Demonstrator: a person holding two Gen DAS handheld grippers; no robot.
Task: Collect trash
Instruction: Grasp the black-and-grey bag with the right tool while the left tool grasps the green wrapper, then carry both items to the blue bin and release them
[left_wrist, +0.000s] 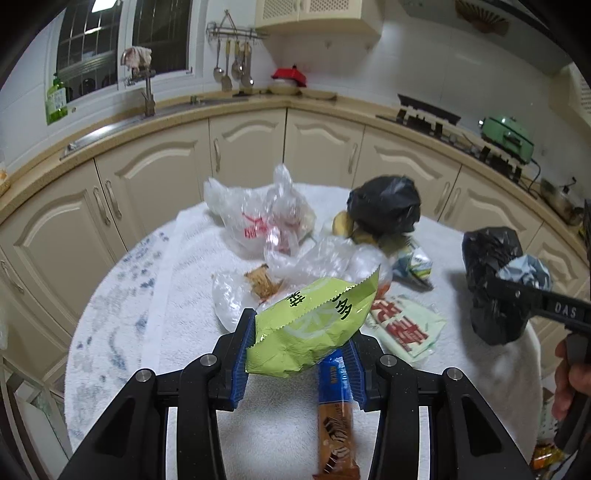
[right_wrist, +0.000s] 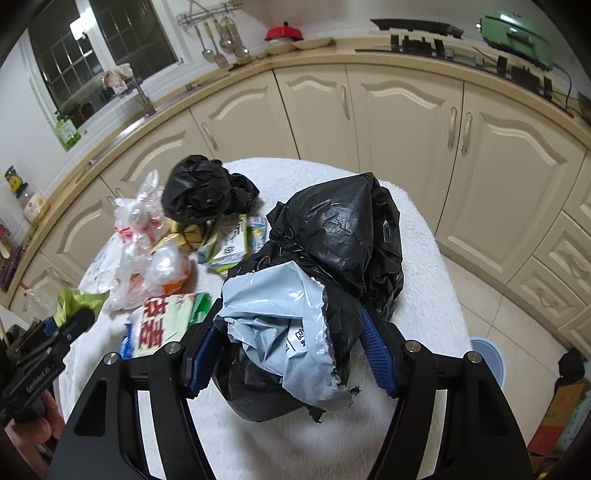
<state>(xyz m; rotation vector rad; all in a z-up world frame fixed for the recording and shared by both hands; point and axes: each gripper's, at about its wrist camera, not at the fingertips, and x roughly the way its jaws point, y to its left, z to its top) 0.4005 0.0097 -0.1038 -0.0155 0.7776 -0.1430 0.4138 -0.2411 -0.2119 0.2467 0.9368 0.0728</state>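
Observation:
My left gripper (left_wrist: 301, 332) is shut on a green snack bag (left_wrist: 314, 328) and holds it above the white-clothed round table (left_wrist: 122, 295). My right gripper (right_wrist: 291, 325) is shut on a black bin bag (right_wrist: 340, 236) with a grey-blue mailer bag (right_wrist: 273, 325) at its mouth, at the table's right side; it also shows in the left wrist view (left_wrist: 495, 288). Loose trash lies on the table: clear plastic bags (left_wrist: 258, 218), a second black bag (left_wrist: 384, 203), a red-lettered wrapper (left_wrist: 406, 325), a small carton (right_wrist: 229, 247) and a brown-blue snack bar wrapper (left_wrist: 336, 417).
Cream kitchen cabinets (left_wrist: 251, 147) and a counter curve behind the table. A sink tap (left_wrist: 147, 92) stands at the left, a stove (left_wrist: 428, 114) and a green appliance (left_wrist: 509, 136) at the right. A blue-rimmed bin (right_wrist: 487, 354) stands on the floor right of the table.

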